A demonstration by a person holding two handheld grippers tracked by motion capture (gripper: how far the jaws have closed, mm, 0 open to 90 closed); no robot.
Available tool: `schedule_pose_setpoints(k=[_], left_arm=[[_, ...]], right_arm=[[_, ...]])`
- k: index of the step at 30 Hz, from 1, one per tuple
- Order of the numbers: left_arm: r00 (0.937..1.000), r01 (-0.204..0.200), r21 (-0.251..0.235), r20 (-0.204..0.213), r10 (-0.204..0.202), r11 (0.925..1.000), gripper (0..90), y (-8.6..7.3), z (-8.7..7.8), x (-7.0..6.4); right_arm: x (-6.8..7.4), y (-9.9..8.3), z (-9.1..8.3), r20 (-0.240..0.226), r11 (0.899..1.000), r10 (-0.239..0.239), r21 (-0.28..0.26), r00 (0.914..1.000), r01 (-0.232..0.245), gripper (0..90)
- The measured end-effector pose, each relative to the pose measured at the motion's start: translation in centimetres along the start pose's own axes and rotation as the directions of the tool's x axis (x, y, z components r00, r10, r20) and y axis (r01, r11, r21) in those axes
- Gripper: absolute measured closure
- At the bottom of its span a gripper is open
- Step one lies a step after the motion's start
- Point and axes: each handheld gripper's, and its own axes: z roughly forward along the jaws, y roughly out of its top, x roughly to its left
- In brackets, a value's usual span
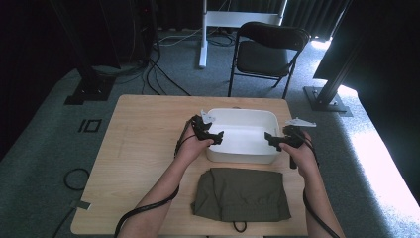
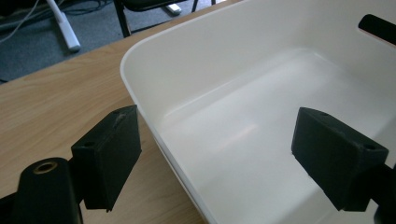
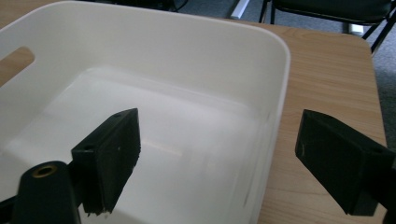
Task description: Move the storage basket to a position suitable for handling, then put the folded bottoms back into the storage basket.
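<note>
- The left gripper is holding its fingers spread wide; they are straddling the left wall of the white bin, one finger outside over the worktop, the other over the bin's hollow, gripping nothing.
- The right gripper is likewise showing its fingers wide apart across the bin's right wall, one inside and one outside, clamped on nothing.
- The bin is sitting toward the far edge of the worktop, right of its middle, and is holding nothing inside.
- A folded olive-green garment, with a dark cord loop hanging out of it at the near edge, is lying flat between the person's forearms, just in front of the bin and apart from it.
- As a judgement: the work is looking barely begun. Both grippers are poised to take the bin by its two side walls, but neither is pinching it yet; closing on the walls and shifting the bin is remaining, and the garment is lying untouched.
</note>
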Motion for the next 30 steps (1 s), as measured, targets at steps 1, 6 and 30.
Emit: schedule_pose_setpoints(k=[1,6,30], left_arm=[[1.0,0.004,-0.002,0.006,-0.004,1.0,17.0,0.0,-0.1,0.1],[0.9994,0.03,-0.006,0.016,-0.03,0.9995,17.0,-0.3,-0.9,0.4],[0.9922,0.023,-0.025,0.123,-0.02,0.9994,17.0,-1.3,-4.9,-0.7]], right_arm=[[0.1,0.0,0.0,0.0,1.0,-0.003,-0.009,1.0,0.003,13.9],[0.3,0.1,-0.4,-0.008,1.0,-0.004,-0.028,1.0,0.004,14.0],[1.8,-0.6,-3.6,-0.035,0.997,-0.048,-0.067,0.9982,0.046,13.0]])
